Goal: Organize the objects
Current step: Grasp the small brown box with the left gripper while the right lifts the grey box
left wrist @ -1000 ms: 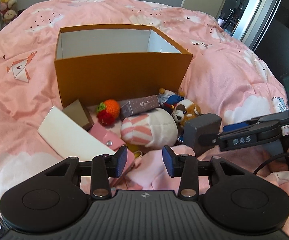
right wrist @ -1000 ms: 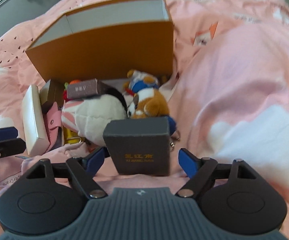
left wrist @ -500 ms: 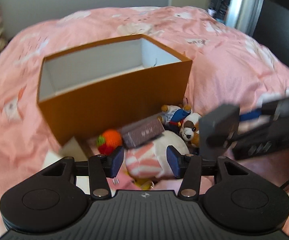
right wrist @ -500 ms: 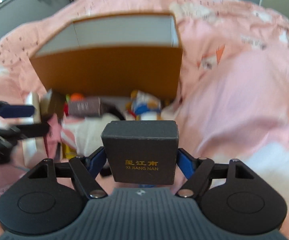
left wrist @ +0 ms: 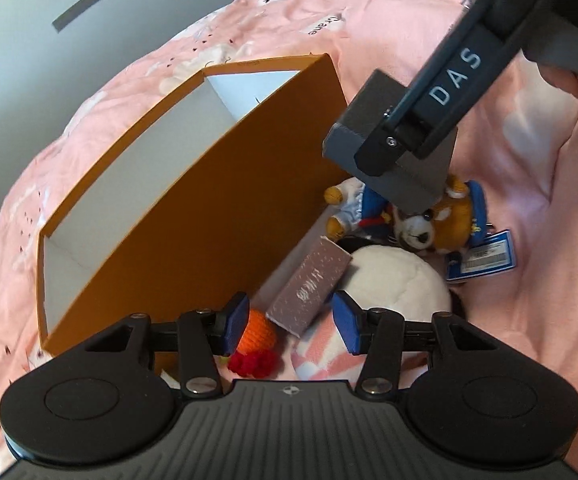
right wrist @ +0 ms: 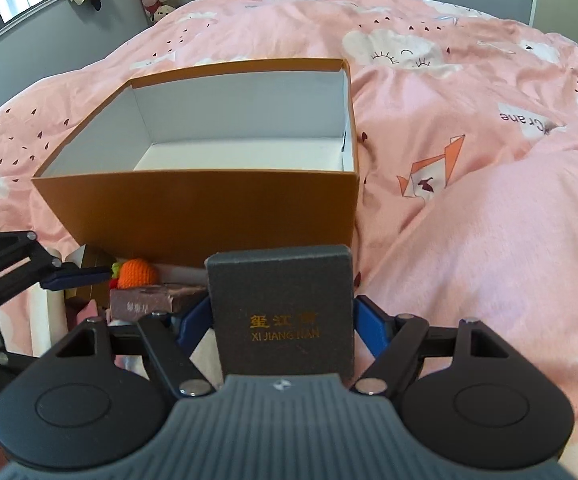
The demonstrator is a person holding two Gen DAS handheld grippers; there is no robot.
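An open orange box (right wrist: 209,208) with a white inside stands on the pink bed; it also shows in the left wrist view (left wrist: 193,216). My right gripper (right wrist: 281,320) is shut on a dark grey box (right wrist: 283,312) with gold lettering, held above the pile in front of the orange box; the grey box shows lifted in the left wrist view (left wrist: 389,148). My left gripper (left wrist: 291,322) is open and empty, low over a brown slim box (left wrist: 309,286), an orange knitted toy (left wrist: 257,334) and a white-and-pink plush (left wrist: 393,292).
A small bear plush in blue (left wrist: 429,216) with a blue tag (left wrist: 485,256) lies right of the pile. A white flat box (right wrist: 55,316) stands at the pile's left. The pink quilt (right wrist: 469,200) rises in a soft hump to the right.
My right gripper closed on the dark grey box and lifted it up level with the orange box's front wall. My left gripper moved forward and tilted, closer over the brown box and orange toy.
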